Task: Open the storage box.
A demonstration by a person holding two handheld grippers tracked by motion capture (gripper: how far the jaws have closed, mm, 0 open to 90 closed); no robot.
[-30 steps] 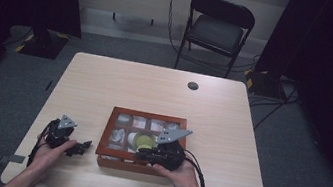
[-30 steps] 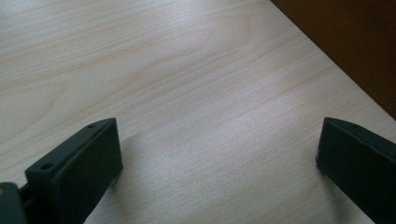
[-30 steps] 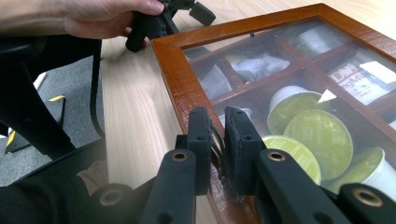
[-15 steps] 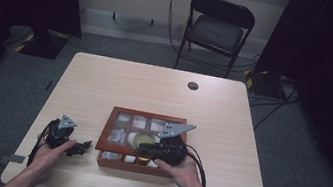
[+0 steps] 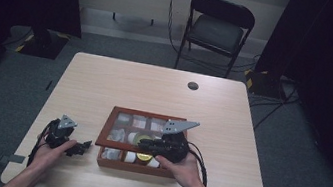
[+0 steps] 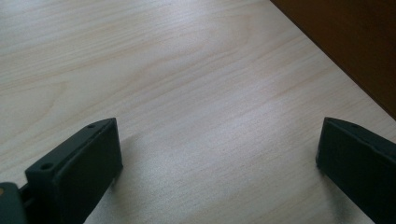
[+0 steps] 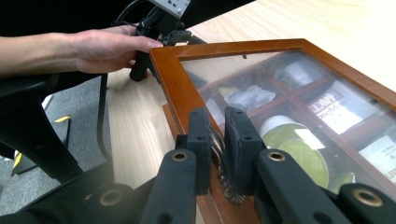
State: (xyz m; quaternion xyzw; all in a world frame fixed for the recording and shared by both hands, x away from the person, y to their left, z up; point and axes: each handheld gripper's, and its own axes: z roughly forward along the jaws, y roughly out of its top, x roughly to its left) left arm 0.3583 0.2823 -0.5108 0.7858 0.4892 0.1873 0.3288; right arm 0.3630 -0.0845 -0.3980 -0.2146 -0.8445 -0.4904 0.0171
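Resting at lower centre of the tabletop (image 5: 105, 84): wooden box (image 5: 107, 135) with glass lid. Right gripper (image 7: 218, 140) fingers narrow, pinching a small metal lid clasp (image 7: 217, 144). Left gripper (image 5: 76, 148) at lower left, fingers wide, holding nothing.

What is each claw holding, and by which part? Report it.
The right claw is shut on a small metal clasp at the front edge of the wooden box's glass lid. The left claw is open, holding nothing.
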